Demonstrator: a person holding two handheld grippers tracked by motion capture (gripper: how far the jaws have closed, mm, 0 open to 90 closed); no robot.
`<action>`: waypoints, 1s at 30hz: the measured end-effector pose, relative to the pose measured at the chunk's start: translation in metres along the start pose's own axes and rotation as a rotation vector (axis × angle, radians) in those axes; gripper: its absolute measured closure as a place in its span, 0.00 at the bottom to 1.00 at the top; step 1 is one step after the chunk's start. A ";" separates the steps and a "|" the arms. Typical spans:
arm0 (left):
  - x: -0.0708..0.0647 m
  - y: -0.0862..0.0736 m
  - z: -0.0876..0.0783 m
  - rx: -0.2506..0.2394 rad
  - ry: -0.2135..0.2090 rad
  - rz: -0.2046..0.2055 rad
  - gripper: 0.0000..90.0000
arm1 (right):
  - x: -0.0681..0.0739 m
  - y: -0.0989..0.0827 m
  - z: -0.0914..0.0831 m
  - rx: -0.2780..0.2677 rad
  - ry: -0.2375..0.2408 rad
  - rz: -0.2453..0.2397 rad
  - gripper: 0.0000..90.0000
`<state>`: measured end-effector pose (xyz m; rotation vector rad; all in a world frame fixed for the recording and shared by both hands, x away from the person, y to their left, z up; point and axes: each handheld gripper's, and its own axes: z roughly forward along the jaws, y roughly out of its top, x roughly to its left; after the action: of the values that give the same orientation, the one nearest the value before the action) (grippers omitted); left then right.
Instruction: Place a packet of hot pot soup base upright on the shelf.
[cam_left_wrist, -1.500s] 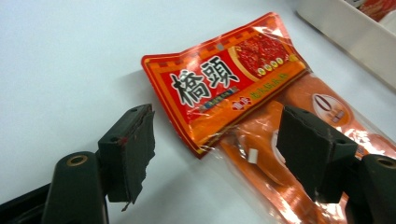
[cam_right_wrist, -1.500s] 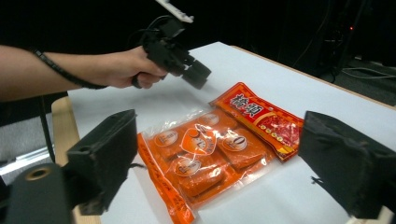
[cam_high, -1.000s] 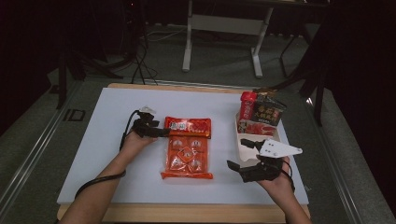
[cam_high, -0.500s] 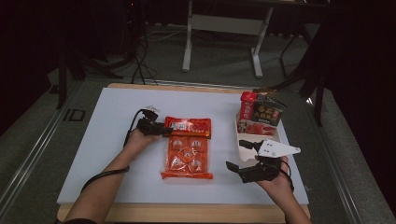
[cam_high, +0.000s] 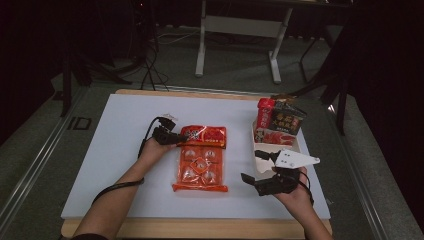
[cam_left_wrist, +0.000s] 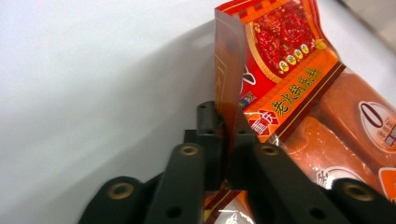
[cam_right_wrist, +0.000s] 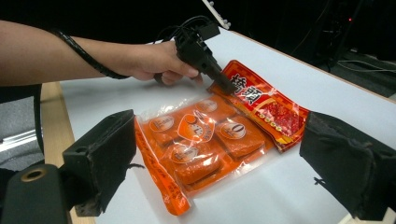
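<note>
On the white counter, the left hand-held gripper has its jaws pinched tight on the near corner of the red seasoning packet, lifting that edge upright in the left gripper view. The packet lies at twelve o'clock of the orange multi-pack pouch, overlapping its top edge. The right hand-held gripper sits at three o'clock of the pouch, jaws spread wide and empty. A tray of snack boxes stands at its twelve o'clock.

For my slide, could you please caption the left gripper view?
Left claw shut on the edge of a red packet beside an orange pack on the white table.
</note>
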<state>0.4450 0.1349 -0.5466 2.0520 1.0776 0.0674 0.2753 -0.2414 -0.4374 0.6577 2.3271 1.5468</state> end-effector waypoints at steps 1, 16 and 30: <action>-0.001 0.000 -0.001 -0.004 0.004 -0.006 0.98 | -0.001 0.000 0.000 -0.003 -0.006 0.000 0.12; -0.025 0.010 -0.045 -0.135 -0.007 0.065 0.99 | -0.004 0.001 -0.001 -0.002 -0.043 0.012 0.14; -0.040 0.010 -0.071 -0.185 -0.035 0.090 0.99 | -0.007 0.002 -0.001 0.004 -0.051 0.033 0.16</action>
<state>0.3990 0.1472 -0.4796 1.9268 0.9221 0.1701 0.2814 -0.2452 -0.4357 0.7315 2.2941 1.5221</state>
